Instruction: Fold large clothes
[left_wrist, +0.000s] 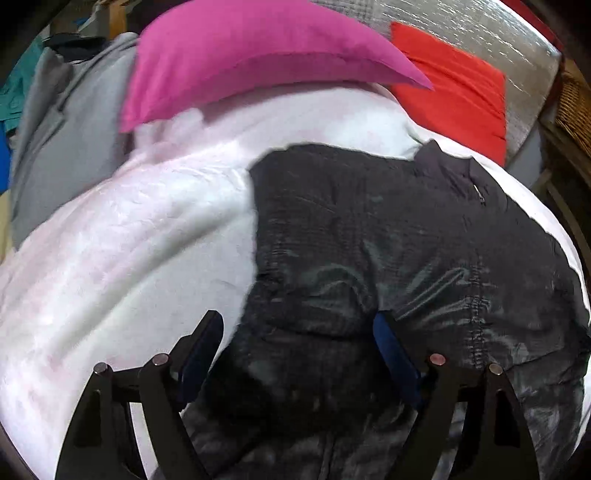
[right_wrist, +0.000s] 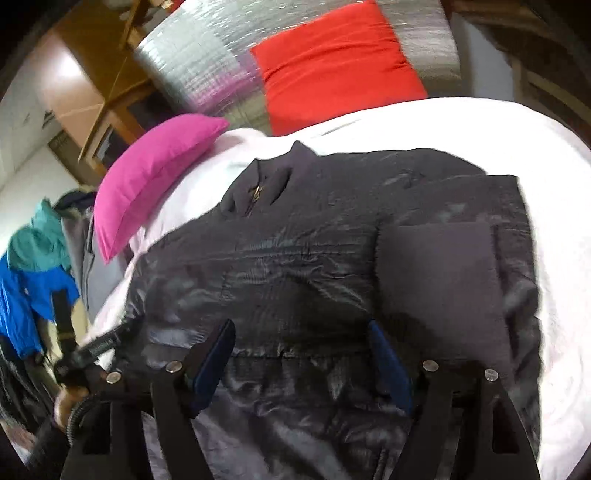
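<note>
A black puffy jacket (left_wrist: 388, 251) lies spread on a white blanket (left_wrist: 140, 240), collar and zip at the far end; it also shows in the right wrist view (right_wrist: 314, 266), with a dull dark sleeve end (right_wrist: 439, 273) folded over its right side. My left gripper (left_wrist: 299, 328) is open, its blue-padded fingers (left_wrist: 391, 350) wide apart just above the jacket's near left edge. My right gripper (right_wrist: 301, 339) is open over the jacket's near hem. The left gripper (right_wrist: 92, 350) also shows at the left of the right wrist view.
A pink pillow (left_wrist: 243, 55) and a red pillow (left_wrist: 454, 85) lie at the head of the bed against a silver quilted headboard (right_wrist: 195, 66). Grey, teal and blue clothes (right_wrist: 33, 273) pile at the left. Wooden furniture (right_wrist: 96, 85) stands behind; a wicker basket (left_wrist: 576, 107) at the right.
</note>
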